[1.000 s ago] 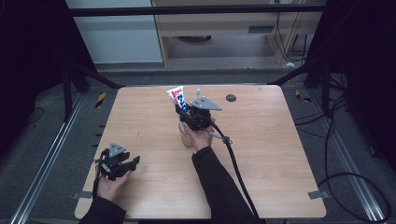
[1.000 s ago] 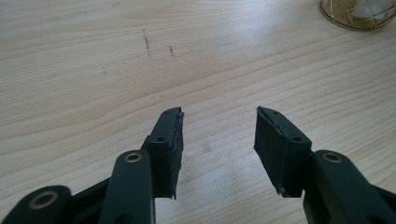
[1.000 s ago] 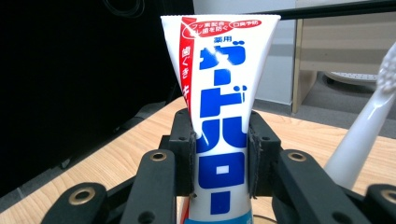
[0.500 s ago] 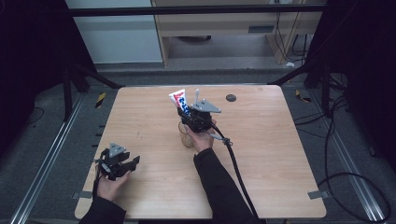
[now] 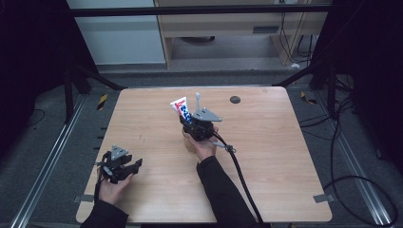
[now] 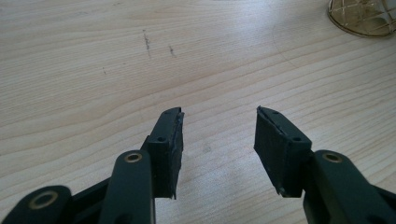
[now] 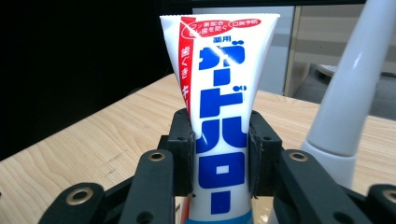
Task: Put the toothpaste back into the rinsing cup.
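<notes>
The right gripper (image 7: 219,154) has its jaws closed on a white toothpaste tube (image 7: 219,107) with blue and red print, held upright with its flat crimped end up, beside a white handle (image 7: 350,93). The left gripper (image 6: 218,140) rests low over the wooden table (image 5: 285,166) near the person's edge, jaws wide apart and holding nothing. A gold wire basket (image 6: 362,16) sits farther off.

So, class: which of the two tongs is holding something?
The right tongs, shut on the toothpaste tube, standing upright mid-table. The left tongs are open, with bare table between their jaws.
</notes>
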`<action>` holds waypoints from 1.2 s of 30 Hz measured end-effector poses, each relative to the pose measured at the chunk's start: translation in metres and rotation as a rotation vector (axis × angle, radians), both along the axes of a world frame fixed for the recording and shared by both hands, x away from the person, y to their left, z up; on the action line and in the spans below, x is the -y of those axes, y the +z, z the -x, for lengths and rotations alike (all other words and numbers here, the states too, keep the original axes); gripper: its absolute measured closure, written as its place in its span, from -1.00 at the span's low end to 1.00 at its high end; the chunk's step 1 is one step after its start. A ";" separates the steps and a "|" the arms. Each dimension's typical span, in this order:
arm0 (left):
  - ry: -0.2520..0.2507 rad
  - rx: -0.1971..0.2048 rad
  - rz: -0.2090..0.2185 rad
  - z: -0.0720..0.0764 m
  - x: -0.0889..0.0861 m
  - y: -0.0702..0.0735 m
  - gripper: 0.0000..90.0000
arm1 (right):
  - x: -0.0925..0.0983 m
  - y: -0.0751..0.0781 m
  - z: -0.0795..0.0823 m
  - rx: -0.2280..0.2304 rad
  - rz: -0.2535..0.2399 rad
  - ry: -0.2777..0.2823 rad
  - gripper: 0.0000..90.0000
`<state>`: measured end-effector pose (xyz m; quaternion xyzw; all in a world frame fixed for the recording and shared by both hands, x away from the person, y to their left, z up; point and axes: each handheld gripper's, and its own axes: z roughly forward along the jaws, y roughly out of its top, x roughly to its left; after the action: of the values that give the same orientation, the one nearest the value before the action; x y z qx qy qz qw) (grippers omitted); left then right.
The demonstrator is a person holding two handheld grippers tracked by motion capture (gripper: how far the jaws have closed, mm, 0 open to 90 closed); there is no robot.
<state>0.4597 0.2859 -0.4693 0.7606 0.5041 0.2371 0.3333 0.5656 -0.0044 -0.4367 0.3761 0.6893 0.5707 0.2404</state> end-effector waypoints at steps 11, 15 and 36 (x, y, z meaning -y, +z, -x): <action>0.000 -0.001 -0.005 0.000 0.000 0.000 0.14 | 0.009 0.006 0.009 -0.041 0.018 0.029 0.44; -0.001 0.002 -0.010 0.001 0.001 0.000 0.14 | 0.011 0.009 0.012 -0.060 0.034 0.037 0.42; -0.002 -0.002 -0.017 0.000 0.002 -0.001 0.14 | 0.036 0.008 0.036 -0.049 0.091 0.073 0.41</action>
<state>0.4593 0.2837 -0.4701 0.7643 0.5016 0.2400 0.3266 0.5292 -0.0399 -0.4287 0.3533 0.7334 0.5378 0.2194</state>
